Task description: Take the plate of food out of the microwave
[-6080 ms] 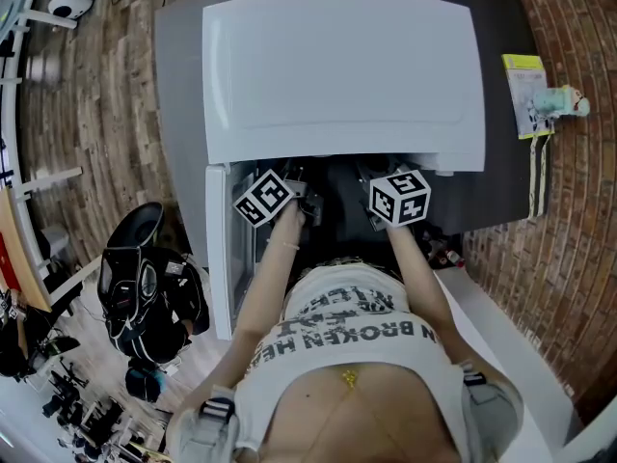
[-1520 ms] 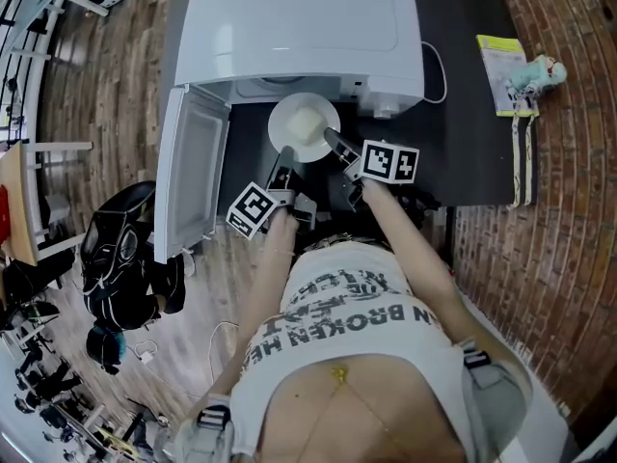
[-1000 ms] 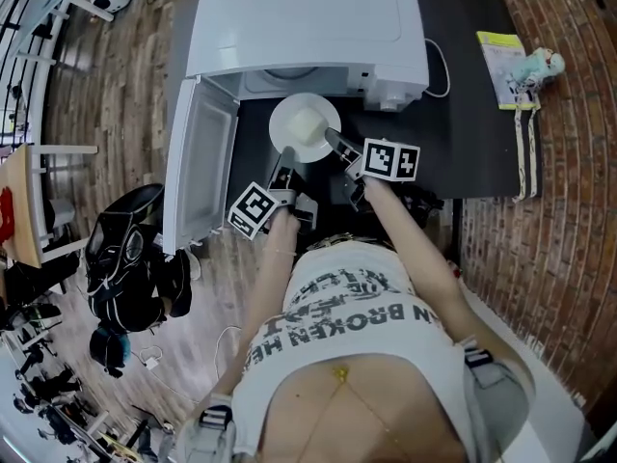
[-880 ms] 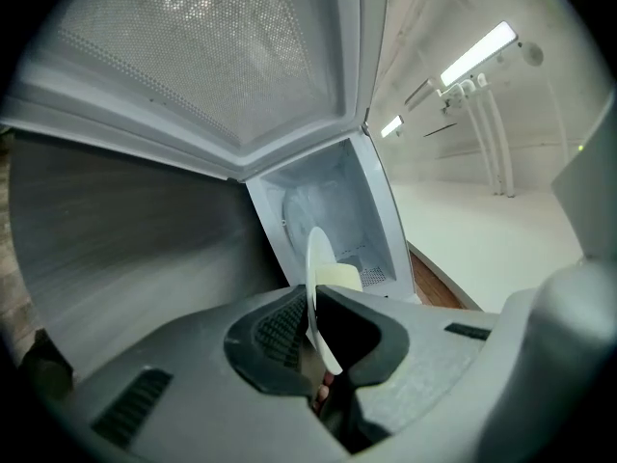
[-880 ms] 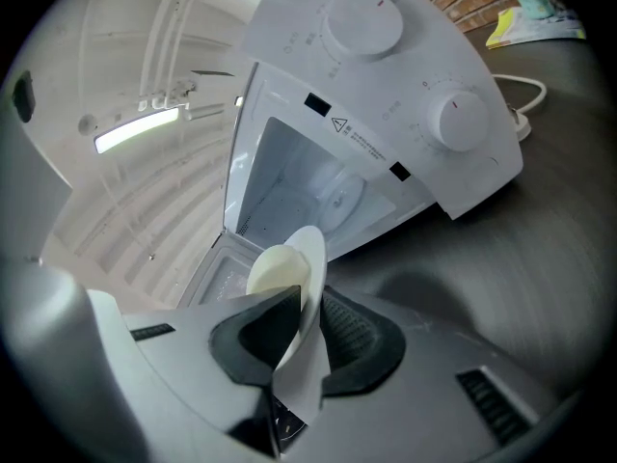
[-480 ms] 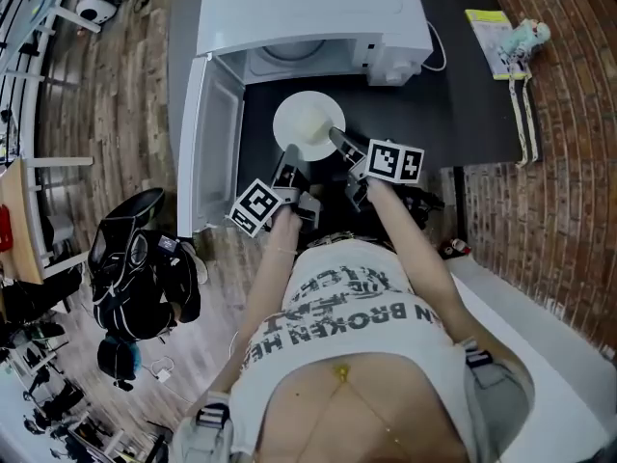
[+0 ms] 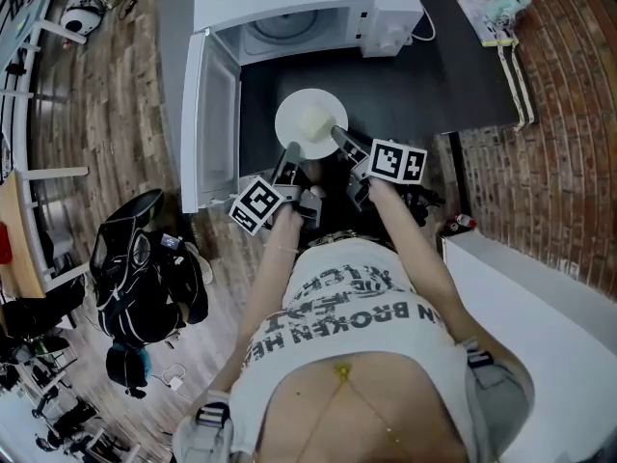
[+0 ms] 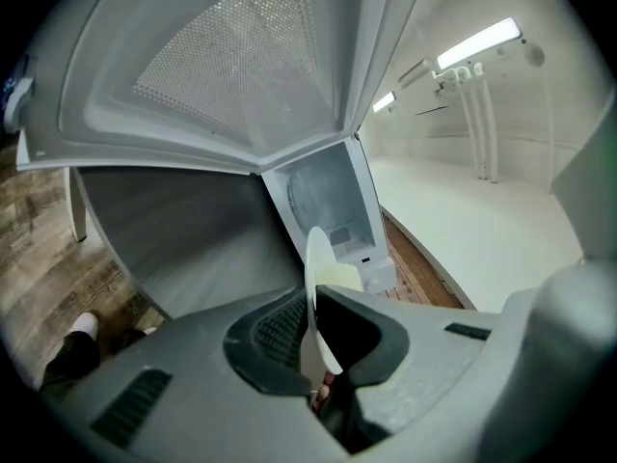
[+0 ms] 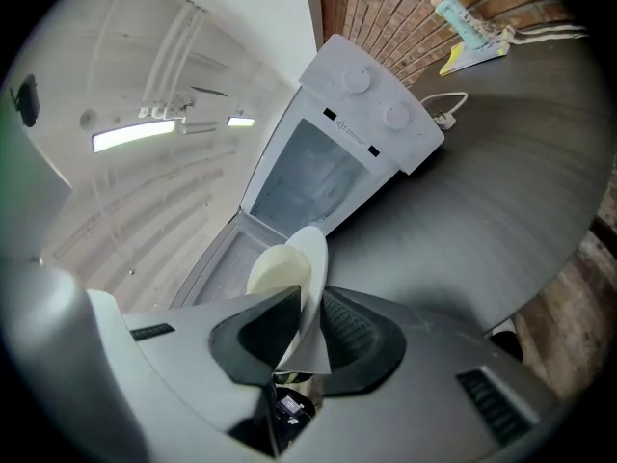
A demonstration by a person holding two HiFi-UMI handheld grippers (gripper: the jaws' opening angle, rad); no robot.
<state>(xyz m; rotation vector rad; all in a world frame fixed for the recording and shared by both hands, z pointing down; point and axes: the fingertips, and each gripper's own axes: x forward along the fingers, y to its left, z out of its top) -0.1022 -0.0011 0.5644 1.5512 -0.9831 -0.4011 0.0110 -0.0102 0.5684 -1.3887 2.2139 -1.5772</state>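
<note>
Between my two grippers, just in front of the open microwave (image 7: 299, 8) and over the dark table (image 7: 434, 75), is the plate (image 7: 310, 123). It is out of the oven cavity, though I cannot tell whether it touches the table.

My left gripper (image 7: 289, 152) is clamped on the near-left rim. My right gripper (image 7: 339, 135) is clamped on the near-right rim. In both gripper views the thin rim stands edge-on between the ribbed pads, pressed from both sides.

I judge the plate to be stiff and fairly light. Its smooth surface looks glazed, so it is probably slippery, and it would likely break if dropped. The rim is the only sensible place to hold it (the centre carries the food). Two grips on different parts of the rim should stop it tipping, as long as I keep it level.

The plate is round, white and shallow. A pale, cream-yellow mound of food (image 7: 307, 122) lies in the middle. I cannot tell what the food is.
</note>
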